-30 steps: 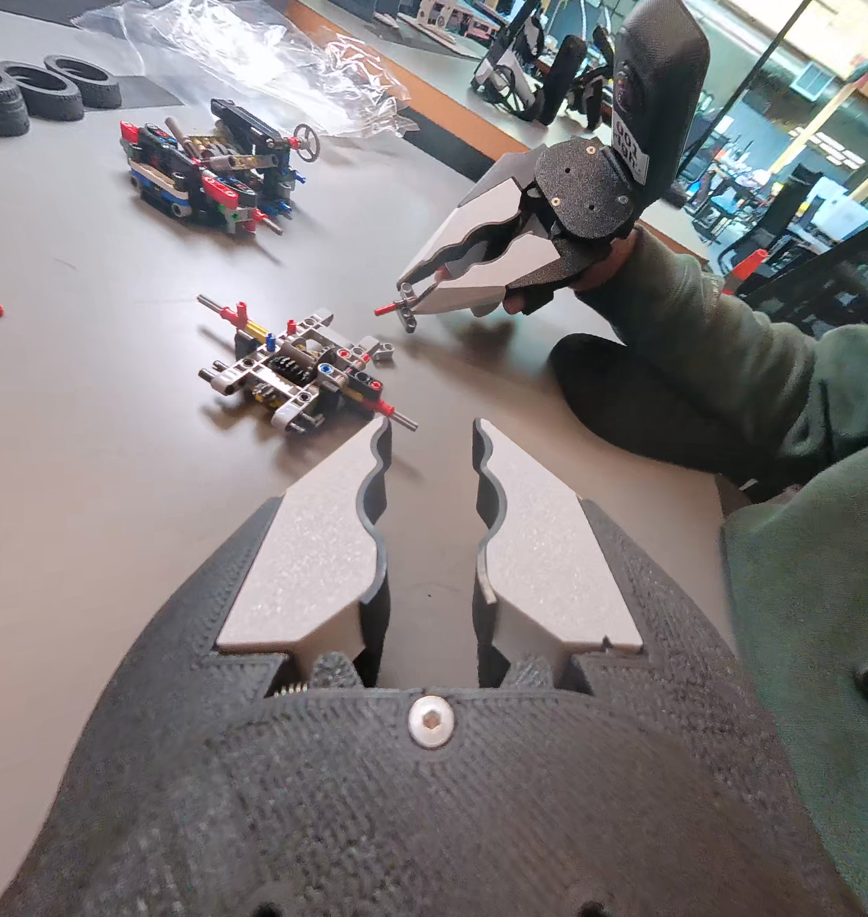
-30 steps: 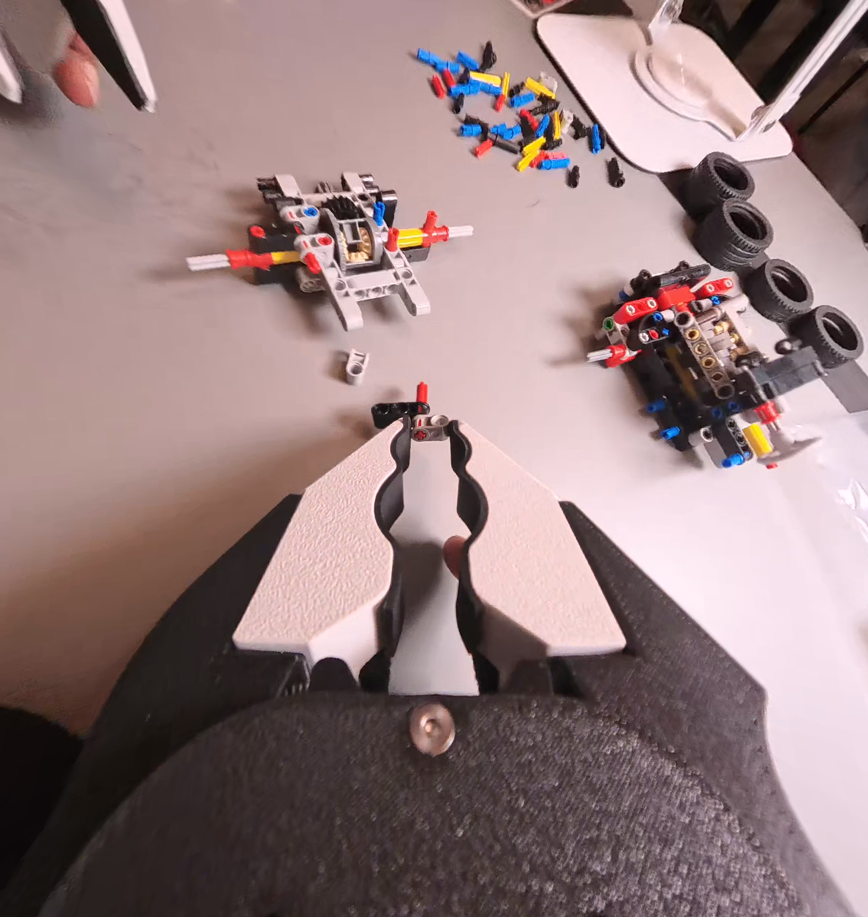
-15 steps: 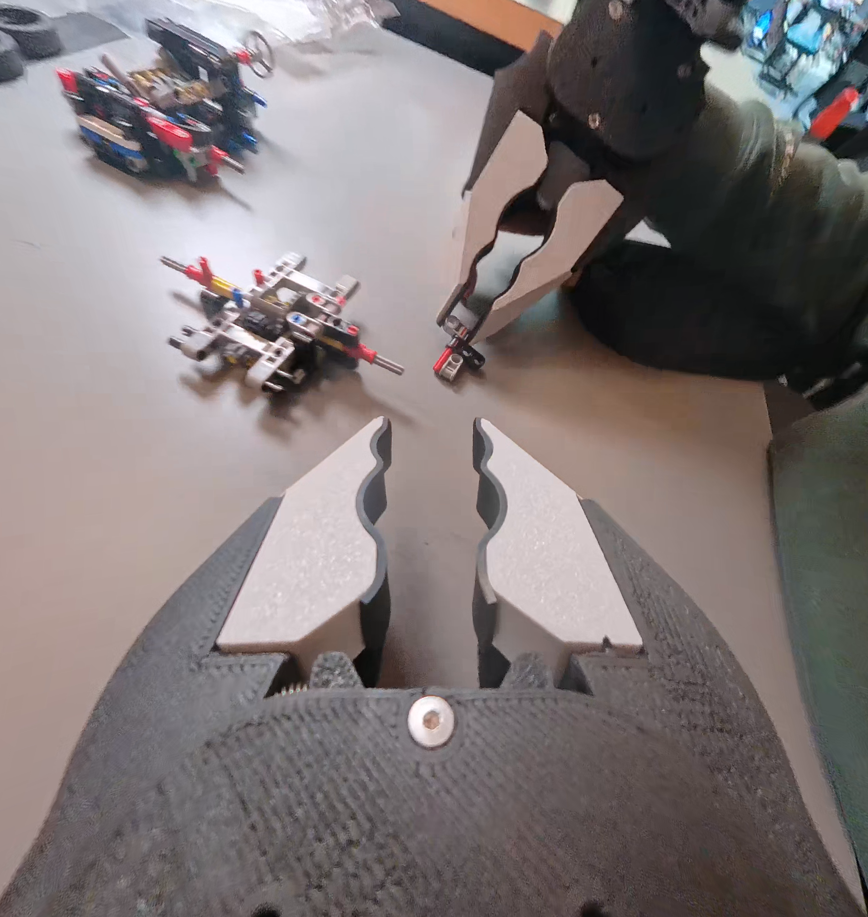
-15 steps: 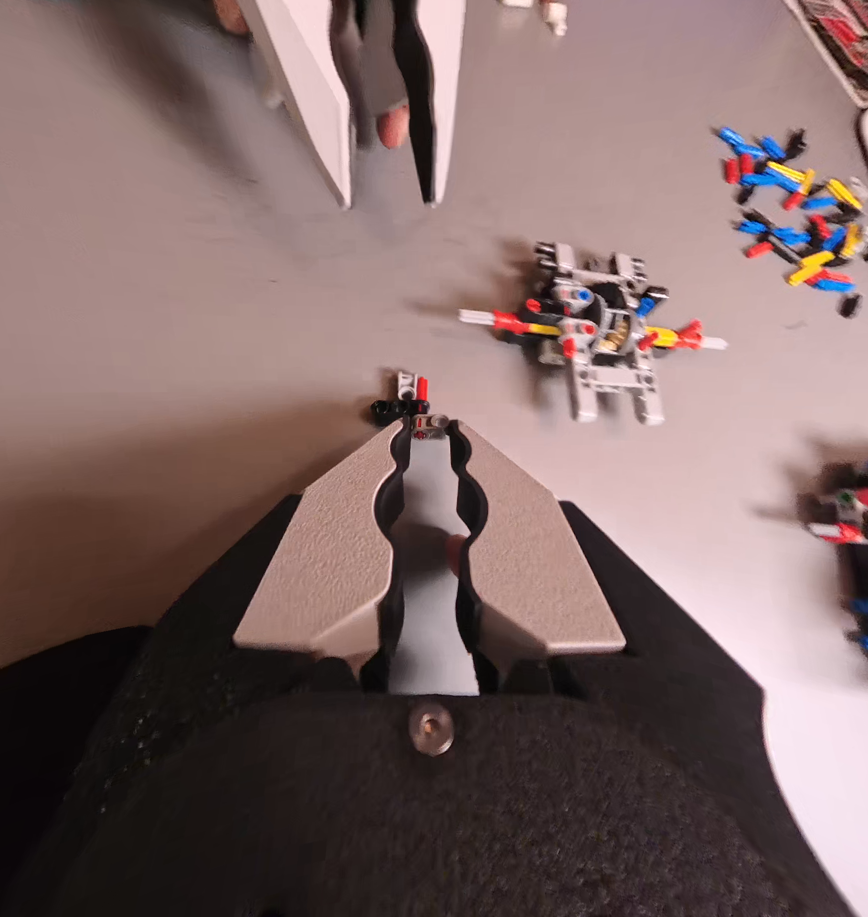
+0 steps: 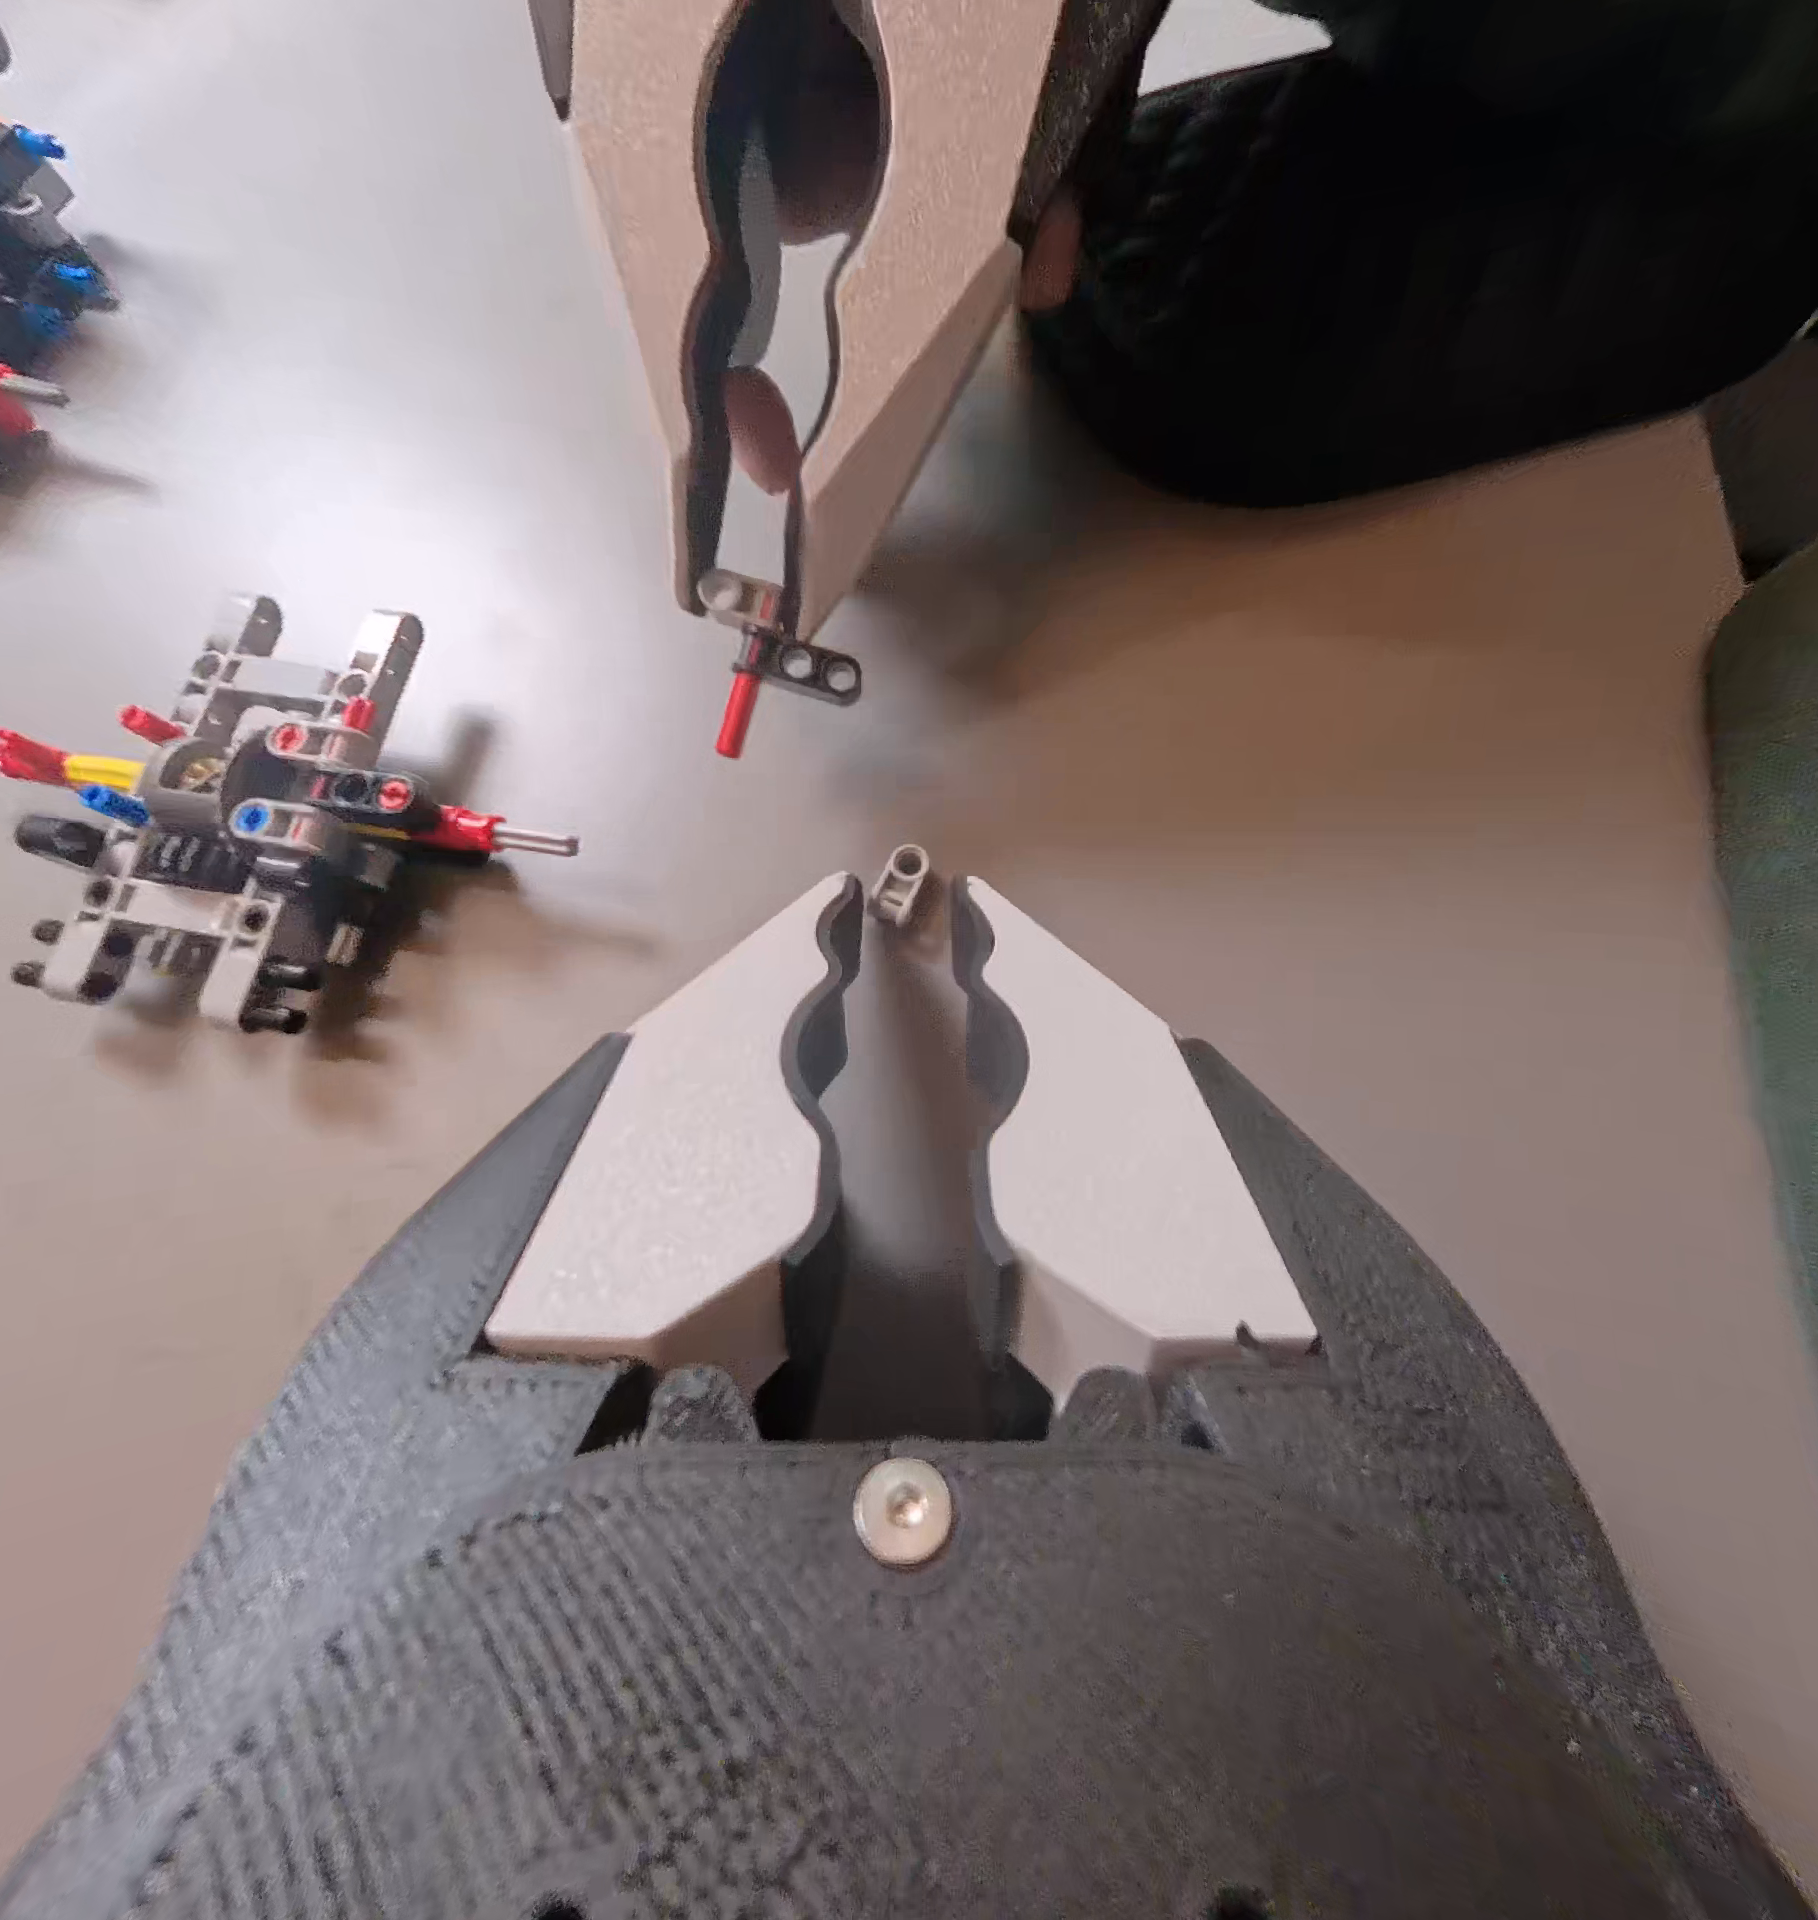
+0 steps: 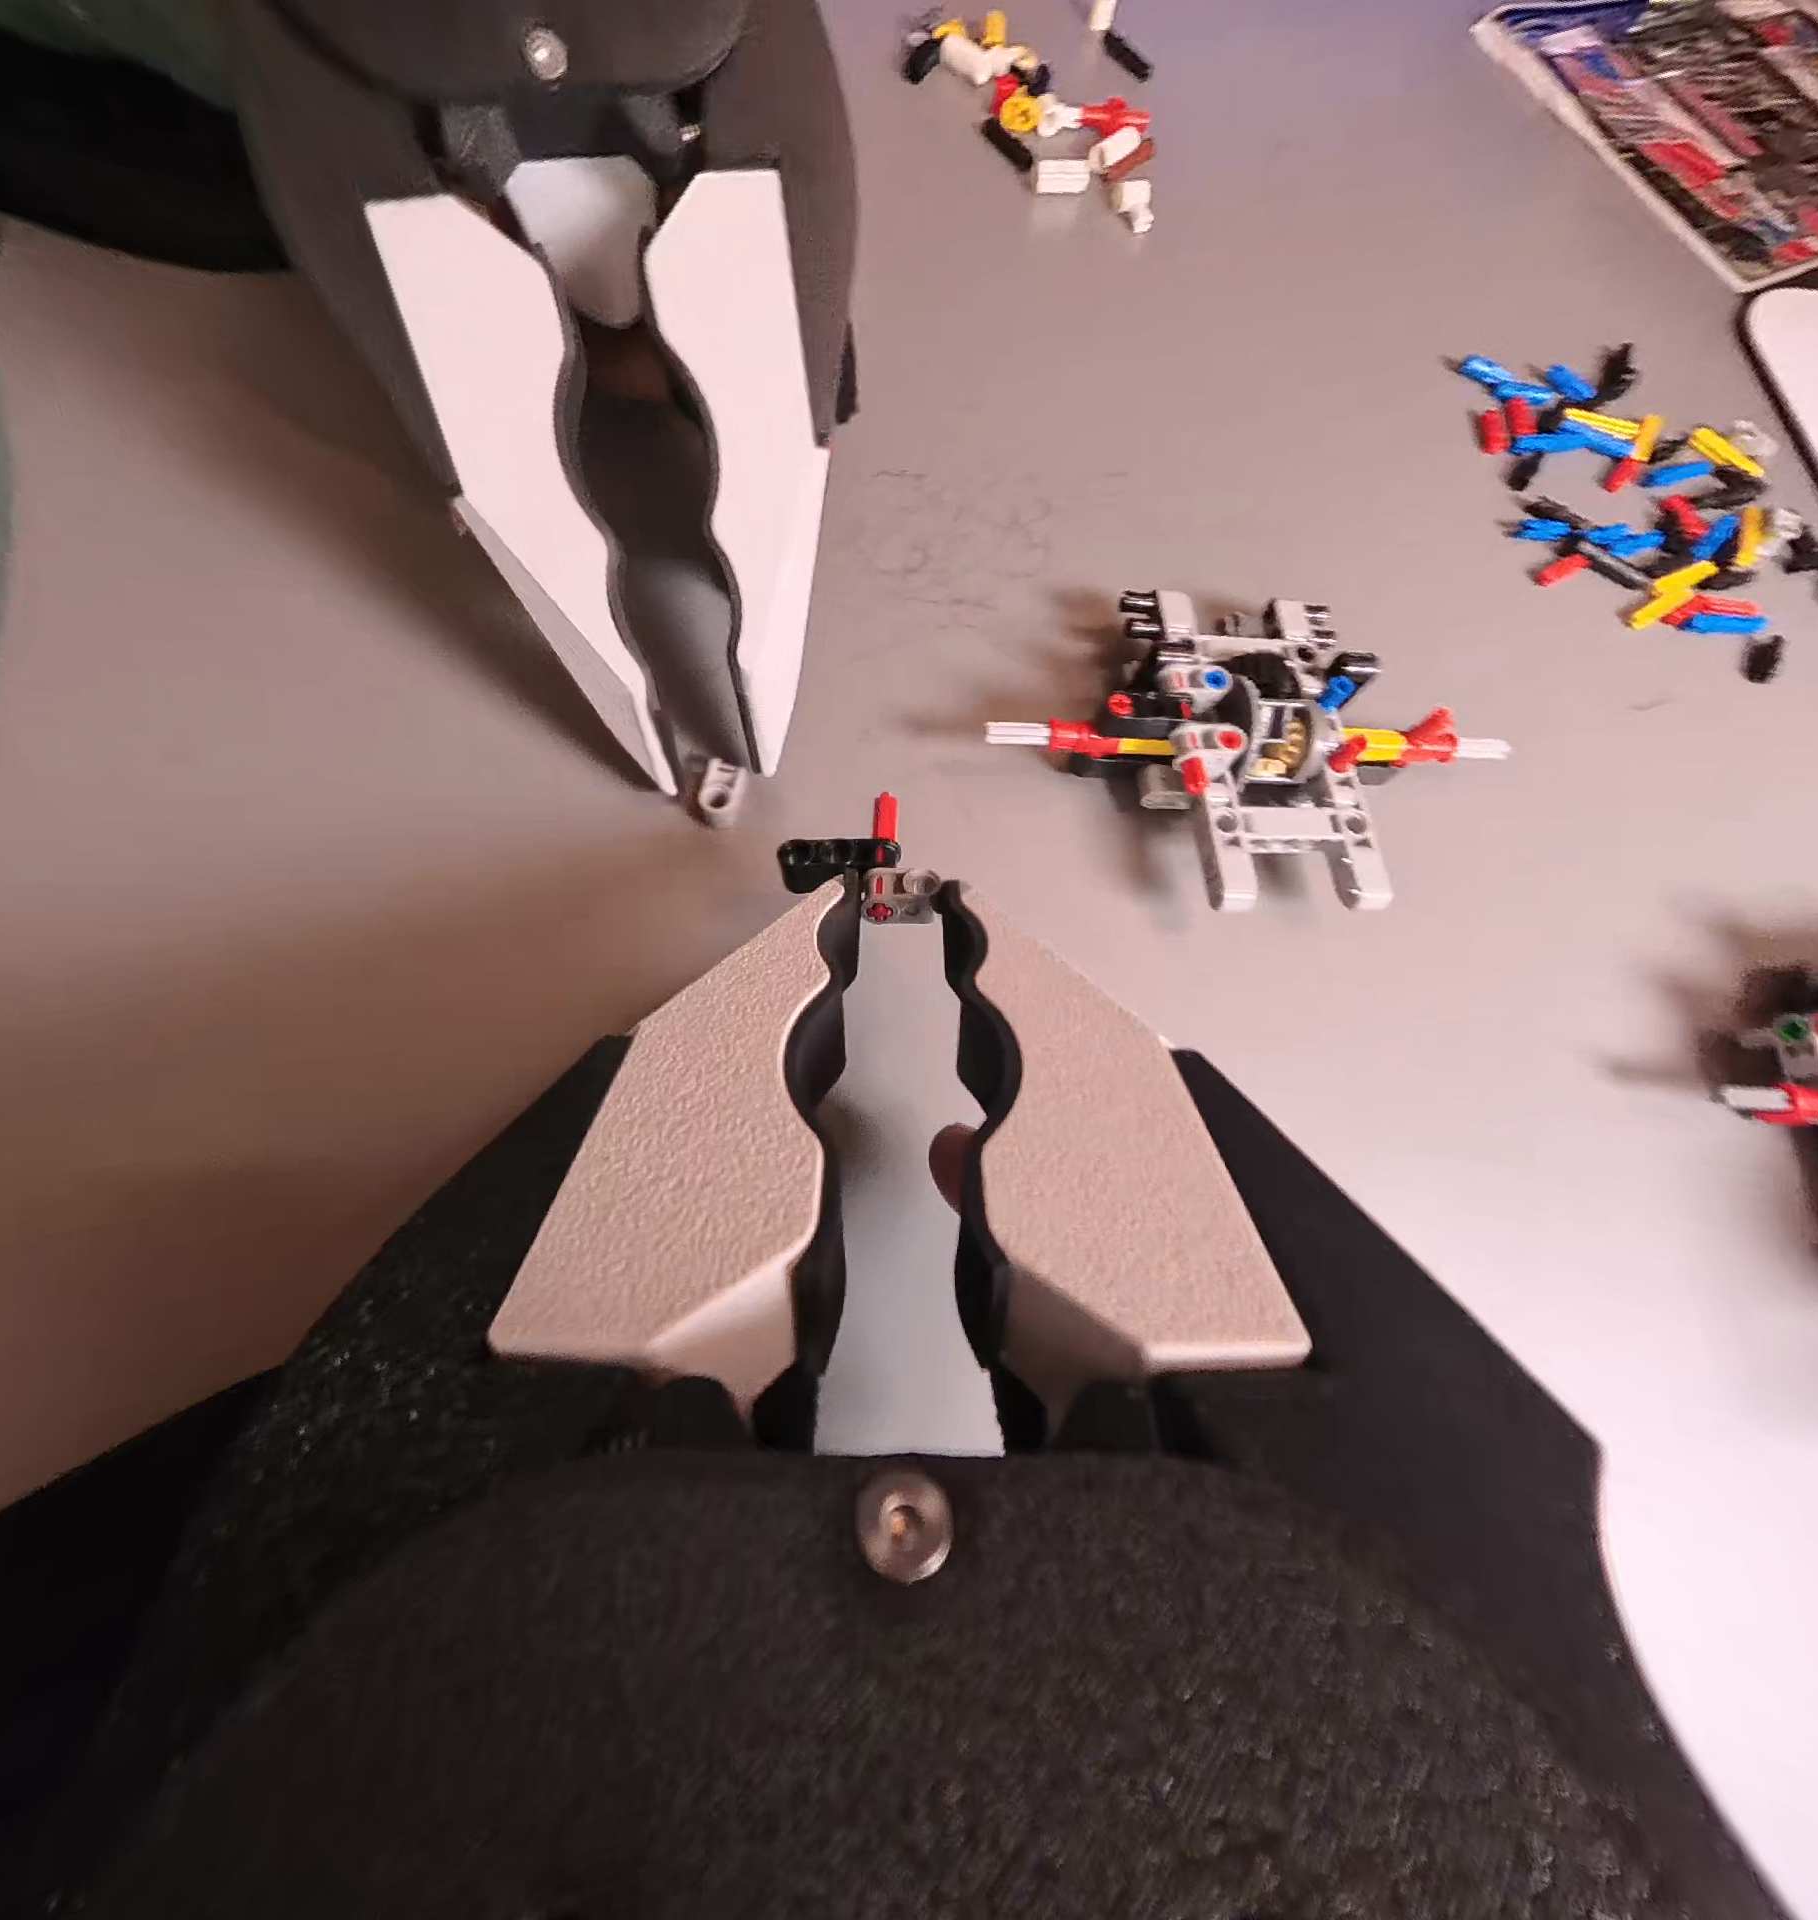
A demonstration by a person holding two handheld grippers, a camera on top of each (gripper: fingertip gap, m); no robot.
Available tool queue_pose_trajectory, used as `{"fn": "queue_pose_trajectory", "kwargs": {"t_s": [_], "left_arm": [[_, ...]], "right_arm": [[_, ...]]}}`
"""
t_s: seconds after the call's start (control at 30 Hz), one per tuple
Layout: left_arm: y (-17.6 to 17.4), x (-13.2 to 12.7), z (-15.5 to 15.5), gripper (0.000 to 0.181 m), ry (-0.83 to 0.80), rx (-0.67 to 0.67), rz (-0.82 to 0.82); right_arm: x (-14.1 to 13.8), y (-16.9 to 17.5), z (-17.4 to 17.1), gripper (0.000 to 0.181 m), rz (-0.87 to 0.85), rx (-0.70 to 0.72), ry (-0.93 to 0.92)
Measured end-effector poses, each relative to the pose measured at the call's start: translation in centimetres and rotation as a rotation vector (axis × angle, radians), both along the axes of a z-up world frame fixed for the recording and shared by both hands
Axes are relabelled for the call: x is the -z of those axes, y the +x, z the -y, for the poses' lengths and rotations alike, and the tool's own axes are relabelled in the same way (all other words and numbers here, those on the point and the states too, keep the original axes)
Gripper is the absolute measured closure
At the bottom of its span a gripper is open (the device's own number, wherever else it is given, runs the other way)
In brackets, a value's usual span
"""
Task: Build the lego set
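My left gripper (image 5: 907, 883) has its tips low on the grey table (image 5: 1300, 831), closed around a small grey connector (image 5: 903, 885). Both also show in the right wrist view, the gripper (image 6: 720, 777) and the connector (image 6: 718, 795). My right gripper (image 6: 894, 894) is shut on a small sub-assembly (image 6: 889, 894): a grey connector, a red axle and a black three-hole beam. It hangs just above the table, a short way from the left tips, and shows in the left wrist view (image 5: 780, 649). A grey and black gear assembly with red and yellow axles (image 5: 250, 821) lies to the side (image 6: 1248, 748).
A larger chassis block sits at the frame edge (image 5: 1, 260), (image 6: 1809, 1060). Piles of loose pins (image 6: 1653, 520) and small parts (image 6: 1050, 114) lie beyond, near a booklet (image 6: 1715, 135). A dark sleeve (image 5: 1404, 260) rests on the table behind the right gripper. My right fingertips sit around 6 centimeters from my left ones.
Both grippers have moved in toward each other. My left gripper has dropped onto the loose grey connector and narrowed its fingers around it. The right still holds its sub-assembly.
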State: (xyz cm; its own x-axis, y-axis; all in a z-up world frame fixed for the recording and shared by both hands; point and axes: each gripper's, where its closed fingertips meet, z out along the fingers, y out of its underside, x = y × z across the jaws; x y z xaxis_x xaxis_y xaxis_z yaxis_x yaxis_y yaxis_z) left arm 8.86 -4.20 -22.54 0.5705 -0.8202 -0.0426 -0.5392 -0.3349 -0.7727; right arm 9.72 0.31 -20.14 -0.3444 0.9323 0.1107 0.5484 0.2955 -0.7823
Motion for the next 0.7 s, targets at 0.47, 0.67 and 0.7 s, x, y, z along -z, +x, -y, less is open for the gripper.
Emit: {"fn": "queue_pose_trajectory", "kwargs": {"t_s": [0.47, 0.67, 0.7], "left_arm": [[-1.5, -0.9, -0.6, 0.154, 0.026, 0.005, 0.061], [0.0, 0.1, -0.7, 0.149, 0.024, 0.151, -0.016], [0.2, 0.2, -0.5, 0.152, 0.019, 0.173, -0.018]], "right_arm": [[-0.3, 0.3, -0.5, 0.167, -0.02, 0.019, -0.002], [-0.3, 0.6, 0.0, 0.167, -0.015, -0.005, -0.024], [-0.3, 0.7, 0.0, 0.167, -0.015, -0.004, -0.024]]}}
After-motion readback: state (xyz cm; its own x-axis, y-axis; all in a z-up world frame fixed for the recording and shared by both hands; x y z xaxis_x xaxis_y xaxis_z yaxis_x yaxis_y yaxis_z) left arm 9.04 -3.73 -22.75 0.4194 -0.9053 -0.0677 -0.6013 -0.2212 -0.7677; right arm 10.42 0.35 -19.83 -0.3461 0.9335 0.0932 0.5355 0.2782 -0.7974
